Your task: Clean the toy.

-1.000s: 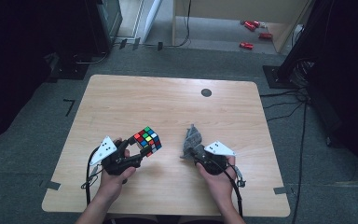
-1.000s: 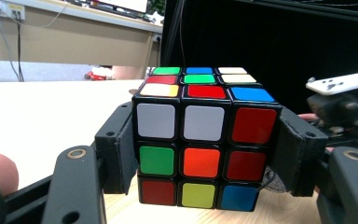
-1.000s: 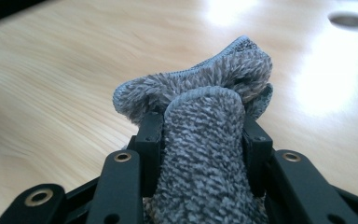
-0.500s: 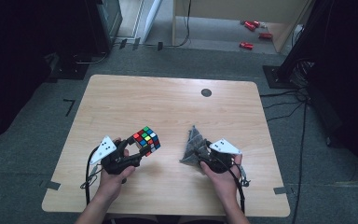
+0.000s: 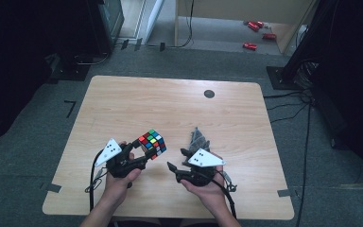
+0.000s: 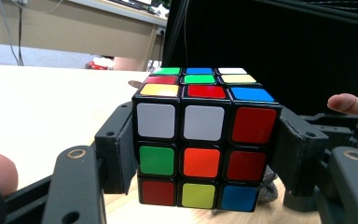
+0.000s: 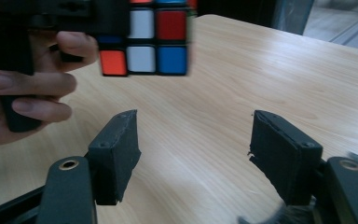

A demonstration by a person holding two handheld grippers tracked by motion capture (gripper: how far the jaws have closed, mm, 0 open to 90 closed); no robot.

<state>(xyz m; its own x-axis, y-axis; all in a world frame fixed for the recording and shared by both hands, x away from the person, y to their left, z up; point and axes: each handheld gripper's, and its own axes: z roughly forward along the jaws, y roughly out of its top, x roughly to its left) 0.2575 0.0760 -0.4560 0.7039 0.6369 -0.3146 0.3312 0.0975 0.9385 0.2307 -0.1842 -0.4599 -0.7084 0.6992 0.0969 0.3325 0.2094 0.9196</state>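
Rubik's cube (image 6: pixel 205 147), judged rigid, light and smooth-faced, is clamped by its opposite side faces above the table (image 5: pixel 123 104) in the closed left gripper (image 5: pixel 141 150), while the right gripper (image 7: pixel 196 158), its jaws just opened and empty, could be applied across two flat faces.

Cube (image 5: pixel 152 144) left above the table (image 5: pixel 170 109), cloth (image 5: pixel 197 139) right — hole (image 5: pixel 209 93) behind.
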